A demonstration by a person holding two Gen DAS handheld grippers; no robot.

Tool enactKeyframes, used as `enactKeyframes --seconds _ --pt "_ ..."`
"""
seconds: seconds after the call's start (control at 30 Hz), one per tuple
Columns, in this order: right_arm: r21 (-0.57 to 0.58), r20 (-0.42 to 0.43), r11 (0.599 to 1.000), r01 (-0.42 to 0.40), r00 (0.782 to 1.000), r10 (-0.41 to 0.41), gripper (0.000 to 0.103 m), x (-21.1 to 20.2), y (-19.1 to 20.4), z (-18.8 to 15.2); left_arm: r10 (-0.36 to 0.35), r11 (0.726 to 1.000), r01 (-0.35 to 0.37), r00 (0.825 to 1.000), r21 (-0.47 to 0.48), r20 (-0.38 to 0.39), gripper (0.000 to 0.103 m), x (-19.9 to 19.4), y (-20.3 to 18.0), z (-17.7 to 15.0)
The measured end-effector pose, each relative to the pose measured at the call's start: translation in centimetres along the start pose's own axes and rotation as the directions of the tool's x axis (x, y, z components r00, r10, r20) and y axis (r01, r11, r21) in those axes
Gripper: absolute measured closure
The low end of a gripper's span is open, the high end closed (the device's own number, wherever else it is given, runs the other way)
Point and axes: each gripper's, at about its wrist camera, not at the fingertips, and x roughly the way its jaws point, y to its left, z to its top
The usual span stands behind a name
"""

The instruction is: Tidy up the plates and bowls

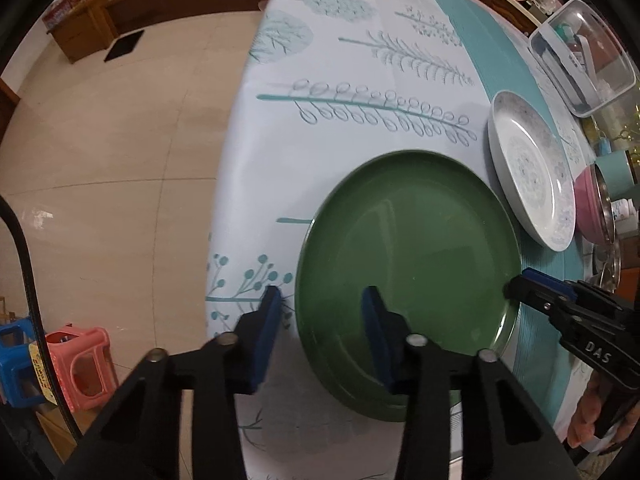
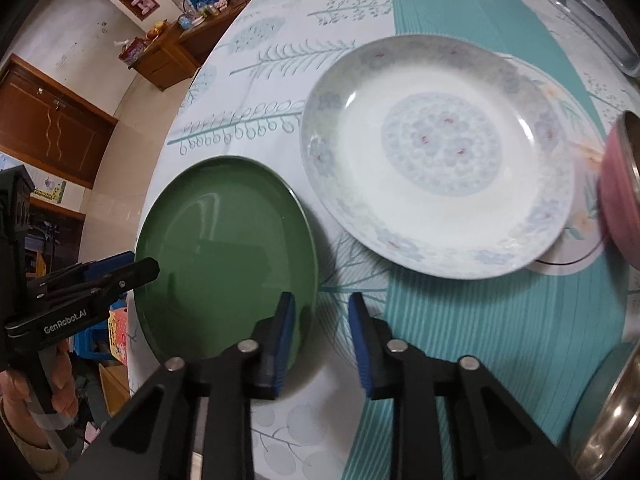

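Note:
A green plate (image 1: 416, 264) lies near the table's edge; it also shows in the right wrist view (image 2: 224, 256). A white plate with a pale blue flower pattern (image 1: 532, 168) lies beside it, also seen in the right wrist view (image 2: 436, 156). A pink bowl with a steel rim (image 2: 620, 200) stands past the white plate. My left gripper (image 1: 322, 320) is open, its jaws straddling the green plate's near rim. My right gripper (image 2: 320, 320) is open, its jaws straddling the green plate's opposite rim; it also shows in the left wrist view (image 1: 520, 284).
A clear plastic box (image 1: 580, 52) stands at the table's far side. A teal cup (image 1: 616, 172) and steel dishes (image 2: 612, 420) sit by the pink bowl. The table edge (image 1: 224, 184) drops to a tiled floor with pink and blue stools (image 1: 80, 360).

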Motion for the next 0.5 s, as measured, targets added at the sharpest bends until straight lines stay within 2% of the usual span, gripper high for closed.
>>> enactKeyframes --seconds 0.03,0.1,0.17,0.23,0.5 --pt "-0.003 -0.006 1.000 0.001 1.000 -0.001 0.086 0.2 0.0 0.1 -0.001 1.000 0.001 1.000 -0.004 -0.007 0.079 0.3 0.0 0.0" --pt "-0.001 -0.014 1.000 -0.017 1.000 0.017 0.096 0.6 0.0 0.2 -0.011 1.000 0.011 1.000 -0.018 -0.007 0.081 0.5 0.1 0.1" --pt "0.004 -0.016 0.999 -0.031 0.999 0.032 0.096 0.7 -0.1 0.2 -0.015 1.000 0.015 1.000 -0.024 0.005 0.084 0.4 0.2 0.0" --pt "-0.001 -0.017 1.000 -0.025 1.000 0.025 0.096 0.7 0.0 0.2 -0.014 1.000 0.015 1.000 -0.026 0.020 0.092 0.0 0.7 -0.5" --pt "-0.006 -0.001 0.999 -0.031 1.000 0.031 0.096 -1.3 -0.1 -0.9 -0.040 0.999 0.040 0.999 0.000 0.020 0.095 -1.9 0.3 -2.2"
